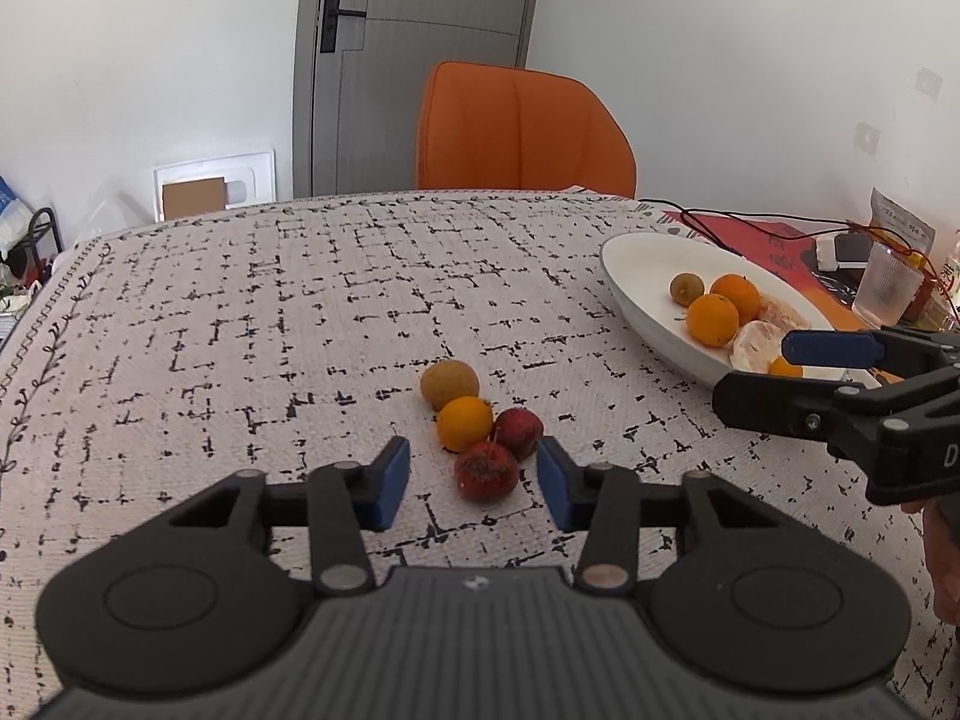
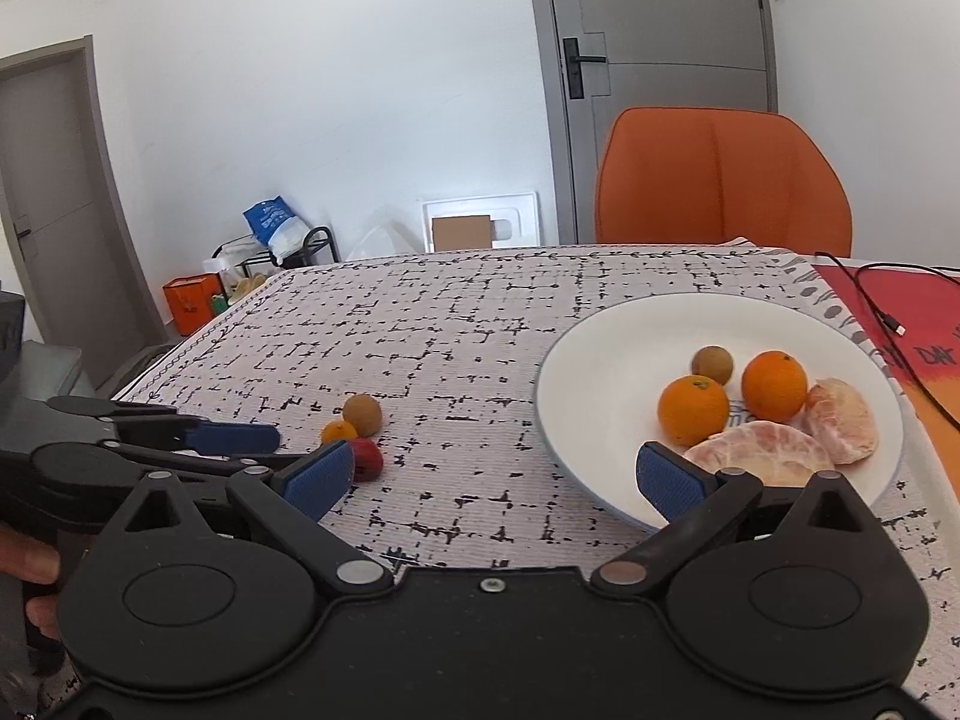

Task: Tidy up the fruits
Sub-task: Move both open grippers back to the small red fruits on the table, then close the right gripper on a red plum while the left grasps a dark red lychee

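four loose fruits sit in a tight cluster toward the middle of the table (image 1: 240,312): a brown fruit (image 1: 449,383) farthest back, an orange (image 1: 464,423) touching it in front, and two red fruits — one (image 1: 519,433) just right of the orange, the nearer one (image 1: 486,471) closest to the near edge. the left gripper (image 1: 473,483) is spread wide, its blue pads either side of the nearer red fruit without touching it.

toward the right edge stands a white plate (image 2: 600,360). on it lie a small brown fruit (image 2: 712,365) at the back, two oranges (image 2: 693,410) (image 2: 774,386) side by side, and two peeled citrus pieces (image 2: 762,453) (image 2: 840,420) on the near and right side, touching the oranges.

the right gripper (image 2: 495,477) is also spread, empty — its right pad over the plate's near rim, its left pad over the cloth near the loose cluster.

beyond the far edge is an orange chair (image 1: 522,132), with a grey door (image 1: 414,30) behind it. a ribbed glass (image 1: 887,291) and black cable (image 2: 876,300) lie on the red mat at the far right corner.
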{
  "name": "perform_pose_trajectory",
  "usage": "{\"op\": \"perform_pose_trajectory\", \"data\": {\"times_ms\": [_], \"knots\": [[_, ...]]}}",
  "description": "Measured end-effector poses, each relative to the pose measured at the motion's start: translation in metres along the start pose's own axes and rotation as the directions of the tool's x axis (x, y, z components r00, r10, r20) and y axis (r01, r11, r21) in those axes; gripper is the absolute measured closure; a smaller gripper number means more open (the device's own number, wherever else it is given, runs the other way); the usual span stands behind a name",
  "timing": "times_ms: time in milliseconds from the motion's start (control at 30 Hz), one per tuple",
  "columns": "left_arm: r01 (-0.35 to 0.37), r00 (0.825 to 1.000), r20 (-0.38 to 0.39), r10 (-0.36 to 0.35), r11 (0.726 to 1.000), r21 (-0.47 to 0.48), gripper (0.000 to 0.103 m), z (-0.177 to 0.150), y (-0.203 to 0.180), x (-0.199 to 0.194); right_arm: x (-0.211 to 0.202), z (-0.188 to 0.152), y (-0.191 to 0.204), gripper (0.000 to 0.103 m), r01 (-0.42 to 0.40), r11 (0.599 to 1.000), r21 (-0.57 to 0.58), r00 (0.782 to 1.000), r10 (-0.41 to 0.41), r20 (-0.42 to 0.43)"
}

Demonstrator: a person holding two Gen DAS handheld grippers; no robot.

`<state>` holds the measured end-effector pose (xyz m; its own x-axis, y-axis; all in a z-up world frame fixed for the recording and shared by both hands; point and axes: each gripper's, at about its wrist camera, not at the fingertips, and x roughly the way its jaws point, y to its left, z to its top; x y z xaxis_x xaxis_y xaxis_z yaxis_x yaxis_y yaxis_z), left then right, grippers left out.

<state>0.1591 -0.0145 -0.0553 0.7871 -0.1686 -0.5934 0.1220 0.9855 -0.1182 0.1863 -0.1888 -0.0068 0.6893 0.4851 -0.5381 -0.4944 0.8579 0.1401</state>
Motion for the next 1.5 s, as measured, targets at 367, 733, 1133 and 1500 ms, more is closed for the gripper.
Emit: {"op": "perform_pose_trajectory", "data": {"times_ms": [367, 733, 1133, 1500], "knots": [[0.015, 1.0, 0.002, -0.015, 1.0, -0.001, 0.084, -0.001, 0.009, -0.001, 0.013, 0.005, 0.022, 0.015, -0.057, 0.998, -0.041, 0.998, 0.056, -0.022], [-0.016, 1.0, 0.011, 0.016, 0.999, -0.039, 0.085, -0.002, 0.03, -0.012, 0.03, 0.005, 0.044, 0.041, -0.111, 0.99, -0.091, 0.993, 0.106, -0.06], [-0.012, 1.0, 0.014, 0.012, 0.998, -0.064, 0.086, -0.003, 0.044, -0.022, 0.056, 0.003, 0.06, 0.049, -0.132, 0.985, -0.114, 0.986, 0.118, -0.119], [0.002, 1.0, -0.003, -0.002, 0.997, -0.079, 0.073, -0.002, 0.045, -0.02, 0.07, 0.002, 0.058, 0.081, -0.129, 0.986, -0.103, 0.982, 0.113, -0.149]]}}
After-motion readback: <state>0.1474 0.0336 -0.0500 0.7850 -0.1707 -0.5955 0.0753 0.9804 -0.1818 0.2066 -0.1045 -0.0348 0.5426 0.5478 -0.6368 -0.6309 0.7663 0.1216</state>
